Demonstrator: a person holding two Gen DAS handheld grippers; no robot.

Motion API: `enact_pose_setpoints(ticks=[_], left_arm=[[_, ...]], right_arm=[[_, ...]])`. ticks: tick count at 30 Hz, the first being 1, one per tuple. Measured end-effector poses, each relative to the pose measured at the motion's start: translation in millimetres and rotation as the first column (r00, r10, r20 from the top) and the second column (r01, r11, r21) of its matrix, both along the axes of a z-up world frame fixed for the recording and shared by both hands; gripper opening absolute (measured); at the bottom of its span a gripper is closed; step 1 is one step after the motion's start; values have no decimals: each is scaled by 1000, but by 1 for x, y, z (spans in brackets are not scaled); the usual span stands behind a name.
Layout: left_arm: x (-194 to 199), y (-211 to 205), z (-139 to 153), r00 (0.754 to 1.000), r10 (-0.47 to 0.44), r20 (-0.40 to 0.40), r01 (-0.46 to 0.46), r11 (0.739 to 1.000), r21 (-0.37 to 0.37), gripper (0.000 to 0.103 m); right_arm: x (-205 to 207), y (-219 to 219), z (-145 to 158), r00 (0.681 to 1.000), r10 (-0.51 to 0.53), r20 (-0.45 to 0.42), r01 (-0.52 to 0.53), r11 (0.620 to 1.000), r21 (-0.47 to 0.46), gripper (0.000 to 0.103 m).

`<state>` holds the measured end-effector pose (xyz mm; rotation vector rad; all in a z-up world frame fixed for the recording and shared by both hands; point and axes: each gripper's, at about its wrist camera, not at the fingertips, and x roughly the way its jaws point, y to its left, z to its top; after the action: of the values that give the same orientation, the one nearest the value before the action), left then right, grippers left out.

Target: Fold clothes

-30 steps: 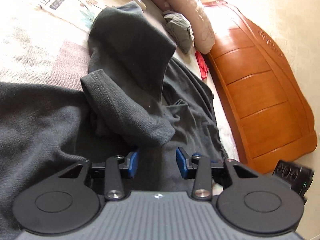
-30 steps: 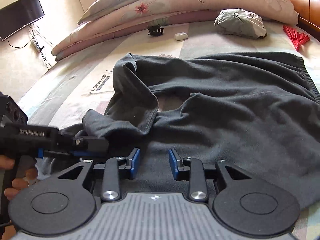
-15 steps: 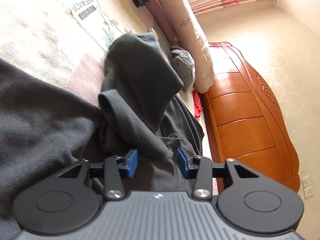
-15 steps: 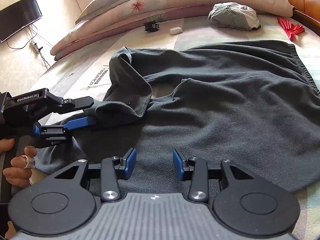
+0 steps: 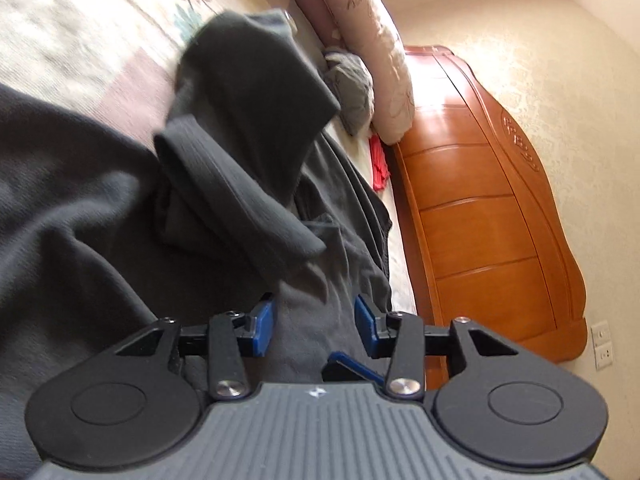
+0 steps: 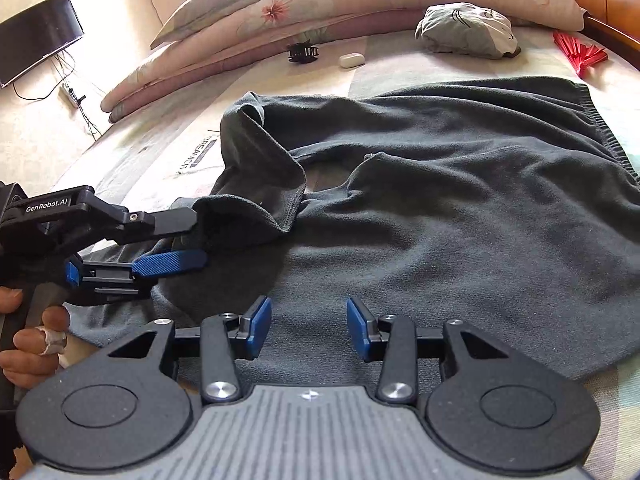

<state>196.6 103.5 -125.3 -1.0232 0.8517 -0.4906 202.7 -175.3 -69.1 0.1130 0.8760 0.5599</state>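
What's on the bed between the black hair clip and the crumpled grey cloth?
A small white case, seen in the right wrist view, between the hair clip and grey cloth.

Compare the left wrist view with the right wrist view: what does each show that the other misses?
Only the left wrist view shows the wooden headboard and a wall socket. Only the right wrist view shows the wall TV, a black hair clip, a white earbud case, and the left gripper with the hand holding it. Both show the dark sweatshirt with its folded sleeve, the grey bundle, the red fan and the floral pillows.
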Motion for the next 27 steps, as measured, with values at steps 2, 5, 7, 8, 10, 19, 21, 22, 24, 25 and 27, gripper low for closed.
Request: enact_pose_setpoints(ticks=[2, 5, 7, 8, 10, 19, 21, 22, 24, 25, 27], left_arm=[[3, -11, -2, 999, -39, 3, 39, 999, -10, 42], [7, -19, -5, 999, -42, 0, 42, 999, -19, 42], [9, -12, -10, 1000, 4, -14, -5, 999, -52, 42], [9, -7, -12, 999, 36, -26, -38, 997, -67, 42], [9, 4, -17, 994, 99, -50, -103, 990, -94, 43], [-10, 38, -1, 967, 254, -6, -254, 967, 16, 46], [-5, 38, -4, 967, 256, -15, -256, 967, -7, 46], [-3, 38, -4, 967, 255, -17, -256, 967, -16, 46], [1, 38, -5, 966, 257, -11, -257, 966, -34, 46], [3, 37, -4, 966, 257, -5, -257, 966, -39, 46], [7, 36, -3, 967, 254, 2, -254, 967, -35, 47]], right_arm=[[-1, 0, 0, 1000, 2, 2, -2, 1000, -6, 47], [-1, -3, 1, 1000, -7, 3, 7, 1000, -8, 47], [-1, -6, 0, 1000, -14, 2, 14, 1000, -8, 47], [-1, -8, 0, 1000, -18, 1, 18, 1000, -8, 47], [-1, -10, -1, 1000, -24, 0, 24, 1000, -9, 47], [0, -5, -6, 1000, -10, -6, 10, 1000, -3, 47], [-1, -1, -6, 1000, 2, -7, -3, 1000, -6, 47], [-2, 0, -6, 1000, 8, -6, -8, 1000, -8, 47], [-4, 1, -5, 1000, 14, -5, -14, 1000, -12, 47], [-4, 0, -5, 1000, 12, -4, -12, 1000, -14, 48], [-4, -1, -5, 1000, 6, -5, -6, 1000, -14, 48]])
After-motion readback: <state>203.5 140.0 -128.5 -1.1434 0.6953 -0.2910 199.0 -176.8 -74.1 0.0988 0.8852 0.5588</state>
